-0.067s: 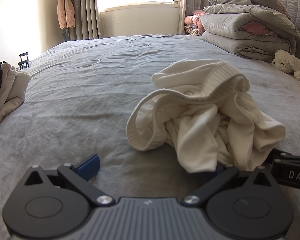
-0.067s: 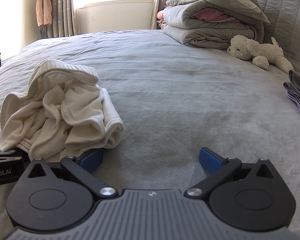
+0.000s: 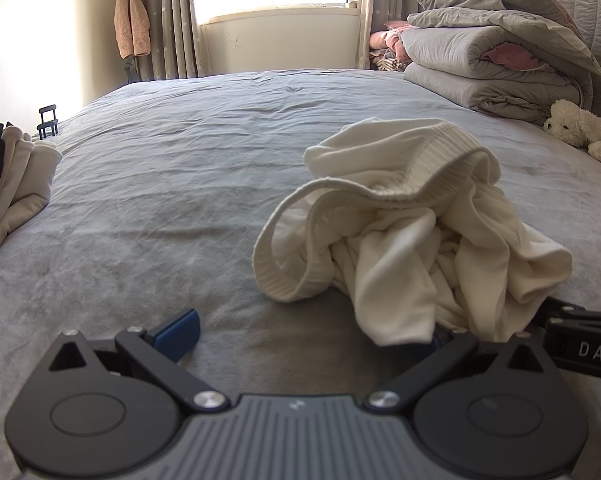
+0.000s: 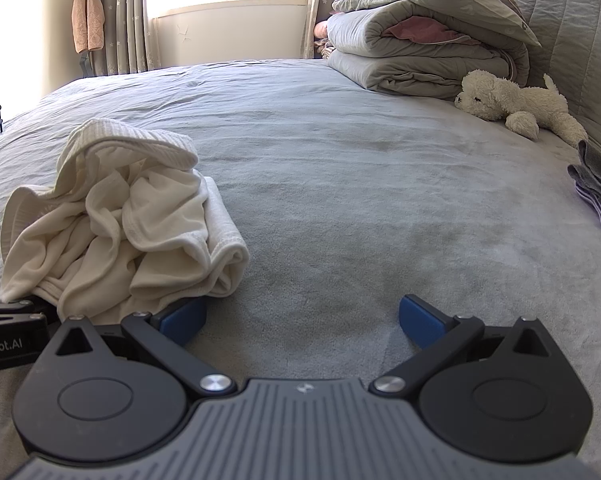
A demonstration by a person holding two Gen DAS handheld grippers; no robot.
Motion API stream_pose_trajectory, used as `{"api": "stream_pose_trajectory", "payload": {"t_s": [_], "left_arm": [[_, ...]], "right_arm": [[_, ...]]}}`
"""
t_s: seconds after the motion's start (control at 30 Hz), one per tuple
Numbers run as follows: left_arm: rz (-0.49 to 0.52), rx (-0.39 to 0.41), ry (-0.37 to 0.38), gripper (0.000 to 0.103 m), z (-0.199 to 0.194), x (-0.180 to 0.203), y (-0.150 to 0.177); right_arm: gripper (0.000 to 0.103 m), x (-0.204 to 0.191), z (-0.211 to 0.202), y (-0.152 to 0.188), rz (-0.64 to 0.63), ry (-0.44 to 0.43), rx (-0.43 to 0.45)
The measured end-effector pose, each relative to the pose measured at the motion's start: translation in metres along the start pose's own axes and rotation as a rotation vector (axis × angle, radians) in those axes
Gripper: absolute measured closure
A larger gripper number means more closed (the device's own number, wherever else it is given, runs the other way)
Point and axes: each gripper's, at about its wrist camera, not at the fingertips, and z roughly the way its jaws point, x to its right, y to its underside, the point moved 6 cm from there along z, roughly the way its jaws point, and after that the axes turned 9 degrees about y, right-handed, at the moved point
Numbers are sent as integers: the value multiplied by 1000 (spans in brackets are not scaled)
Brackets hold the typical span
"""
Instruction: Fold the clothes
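Observation:
A crumpled cream-white garment (image 3: 404,236) with a ribbed hem lies in a heap on the grey bed (image 3: 180,200). In the left wrist view it sits ahead and to the right; my left gripper (image 3: 312,330) stands open just short of it, and its right finger is hidden under the cloth's near edge. In the right wrist view the same garment (image 4: 120,232) lies to the left. My right gripper (image 4: 304,318) is open over bare sheet, its left pad (image 4: 182,320) beside the garment's near edge. Nothing is gripped.
Folded grey quilts (image 3: 496,56) and a white plush dog (image 4: 512,100) sit at the back right by the headboard. A stack of folded clothes (image 3: 12,184) lies at the left edge, and grey and purple clothes (image 4: 600,188) at the right. Window and curtains stand behind.

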Motion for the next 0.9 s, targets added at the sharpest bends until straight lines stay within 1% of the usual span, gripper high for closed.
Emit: {"api": "stream_pose_trajectory", "payload": {"t_s": [0.73,0.9], "left_arm": [[-7,-1,5,0,1,-3,0],[-18,-1,17,0,0,-4,0]], "right_arm": [[0,-1,1,-1,-3,3,-2],[0,1,2,-1,3,-4,-8]]}}
